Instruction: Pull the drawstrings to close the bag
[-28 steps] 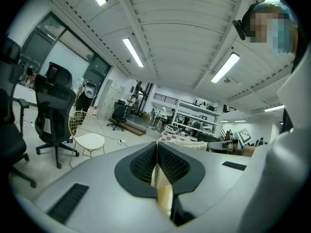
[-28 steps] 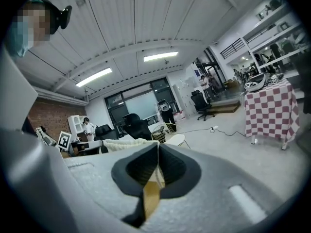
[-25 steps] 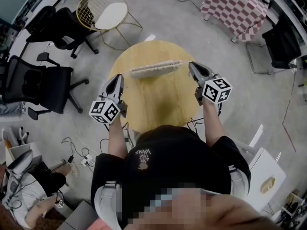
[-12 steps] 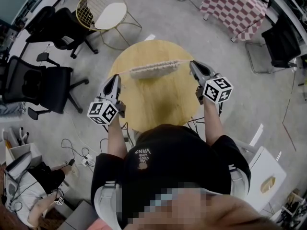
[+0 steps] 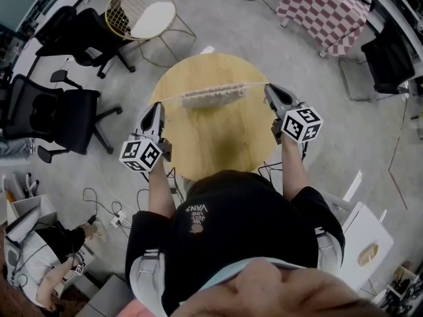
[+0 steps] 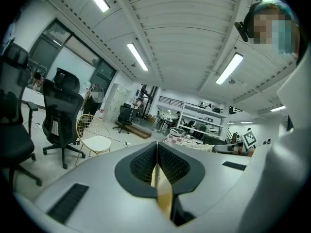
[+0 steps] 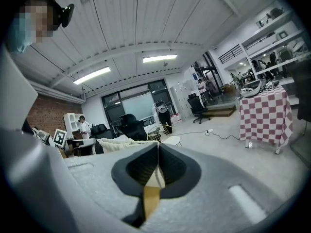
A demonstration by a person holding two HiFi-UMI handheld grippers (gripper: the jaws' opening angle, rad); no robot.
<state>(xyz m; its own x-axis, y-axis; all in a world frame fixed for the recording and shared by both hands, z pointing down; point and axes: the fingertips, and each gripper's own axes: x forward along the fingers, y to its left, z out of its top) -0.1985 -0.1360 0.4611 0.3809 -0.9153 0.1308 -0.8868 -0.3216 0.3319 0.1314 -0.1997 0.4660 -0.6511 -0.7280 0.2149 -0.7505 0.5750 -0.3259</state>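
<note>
- Operator stands at the round wooden table [image 5: 218, 144] with a handheld gripper in each hand, both arms out over the tabletop.
- Bag [image 5: 210, 96]: cream, knitted-looking, lying on the far half of the table. Its mouth is bunched into a short, ruffled strip running left to right.
- Left drawstring [image 5: 173, 99]: leaves the bag's left end and runs in a straight, taut line to the tip of the left gripper [image 5: 158, 105].
- Right drawstring [image 5: 254, 84]: a shorter taut line from the bag's right end to the tip of the right gripper [image 5: 269, 88].
- Left gripper jaws, from its own camera: pads closed together, with a thin pale strand pinched in the seam. It is clamped on the left drawstring.
- Right gripper jaws, from its own camera: pads pressed together with a pale strand at the seam. It is clamped on the right drawstring.
- Grippers sit well apart at opposite edges of the table, with the bag between them. Both point roughly level and away from the operator.
- Surroundings: gold wire chair [image 5: 140, 15] beyond the table, black office chairs [image 5: 59, 114] to the left, checked tablecloth [image 5: 324, 8] at far right.
</note>
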